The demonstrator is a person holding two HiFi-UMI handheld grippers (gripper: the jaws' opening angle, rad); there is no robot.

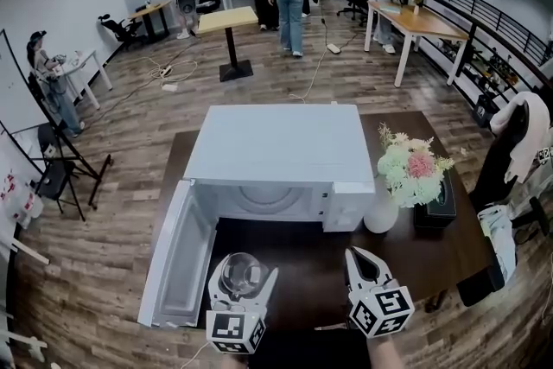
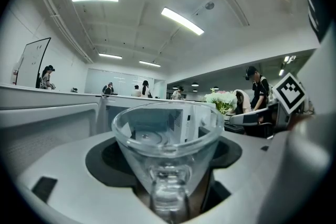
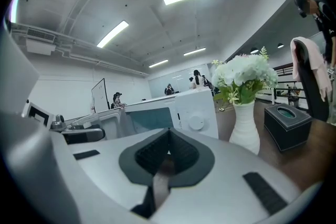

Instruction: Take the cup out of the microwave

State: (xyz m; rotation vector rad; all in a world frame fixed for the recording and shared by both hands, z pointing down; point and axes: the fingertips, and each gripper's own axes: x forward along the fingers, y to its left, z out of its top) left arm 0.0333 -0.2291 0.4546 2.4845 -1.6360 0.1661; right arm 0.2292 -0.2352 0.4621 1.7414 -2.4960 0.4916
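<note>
Glass cup (image 2: pixel 168 134) stands upright between the jaws of the left gripper (image 1: pixel 244 272), which is closed round its narrow lower part. The wide bowl rises above the jaws. The cup is already outside the microwave (image 1: pixel 276 151), over the near edge of the table (image 1: pixel 432 246), just in front of the open cavity and beside the door (image 1: pixel 177 259), which is swung out to the left. Whether its foot touches the table I cannot tell.

The right gripper (image 1: pixel 363 264) is closed on nothing and hovers near the table's near edge, apart from the cup.

The removal looks nearly done; what remains is probably to put the cup down. Glass is slick and the hold is low on a top-heavy shape, so hold it vertical with an even squeeze and move slowly. Choose a bare patch of dark table near the front edge, clear of the door and of the white vase (image 1: pixel 380 212) of flowers. Open the jaws only once the foot sits flat.
</note>
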